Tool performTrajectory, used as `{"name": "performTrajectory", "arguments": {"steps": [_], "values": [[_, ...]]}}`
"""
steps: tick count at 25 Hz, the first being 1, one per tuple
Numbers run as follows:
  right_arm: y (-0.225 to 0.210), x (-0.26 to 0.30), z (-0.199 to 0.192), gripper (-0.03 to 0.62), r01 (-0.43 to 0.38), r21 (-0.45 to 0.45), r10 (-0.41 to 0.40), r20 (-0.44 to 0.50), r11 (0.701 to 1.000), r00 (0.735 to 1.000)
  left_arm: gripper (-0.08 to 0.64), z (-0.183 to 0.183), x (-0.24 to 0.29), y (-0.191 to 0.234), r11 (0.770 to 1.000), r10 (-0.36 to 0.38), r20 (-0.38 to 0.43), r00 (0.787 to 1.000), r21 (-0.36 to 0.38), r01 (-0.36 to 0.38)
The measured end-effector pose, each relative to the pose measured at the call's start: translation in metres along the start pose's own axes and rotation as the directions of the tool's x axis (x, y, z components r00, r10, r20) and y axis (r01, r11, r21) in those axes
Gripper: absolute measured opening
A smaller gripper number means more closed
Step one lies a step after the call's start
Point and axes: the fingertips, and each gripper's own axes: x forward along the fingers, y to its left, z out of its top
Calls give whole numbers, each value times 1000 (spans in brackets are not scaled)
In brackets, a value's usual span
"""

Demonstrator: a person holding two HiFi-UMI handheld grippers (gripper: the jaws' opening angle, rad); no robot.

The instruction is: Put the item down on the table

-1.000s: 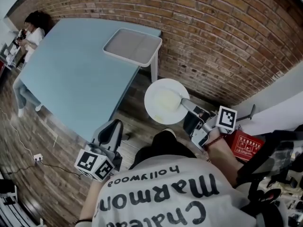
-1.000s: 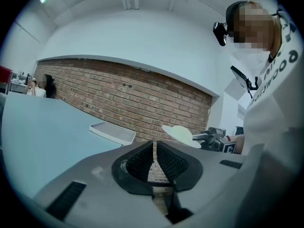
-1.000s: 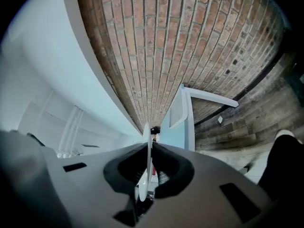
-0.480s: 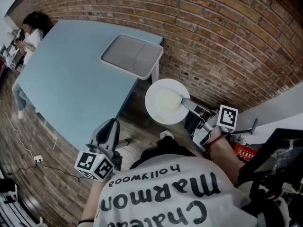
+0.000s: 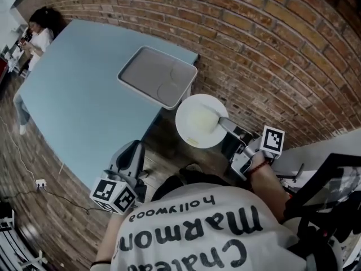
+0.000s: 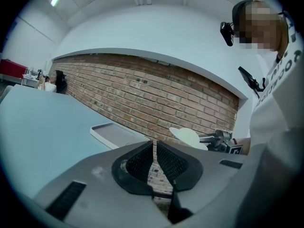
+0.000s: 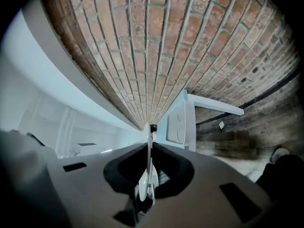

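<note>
A white round plate (image 5: 198, 121) hangs over the wooden floor just off the corner of the light blue table (image 5: 84, 103), with my right gripper (image 5: 221, 123) shut on its right rim. In the right gripper view the plate (image 7: 149, 146) stands edge-on between the pads of the right gripper (image 7: 149, 175). My left gripper (image 5: 131, 156) is low beside the table's near edge; its jaws stand together with nothing between them in the left gripper view (image 6: 155, 158), which also shows the plate (image 6: 187, 137).
A grey-white tray (image 5: 158, 76) with a round recess lies on the table corner nearest the plate. A brick wall (image 5: 271, 49) runs behind. A person (image 5: 34, 35) sits at the table's far end. A socket and cable (image 5: 39, 183) lie on the floor; dark equipment (image 5: 333, 191) stands at right.
The table and tray have come closer to the plate as I move forward. The right gripper keeps its hold on the plate; the left gripper stays low.
</note>
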Motion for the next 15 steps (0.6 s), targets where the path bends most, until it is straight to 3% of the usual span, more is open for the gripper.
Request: {"name": "performTrajectory", "arguments": {"steps": [15], "values": [[-29, 19, 66, 23, 0, 32, 3, -77, 1000, 997, 28, 0, 70, -8, 999, 45, 22, 999, -10, -44]]}}
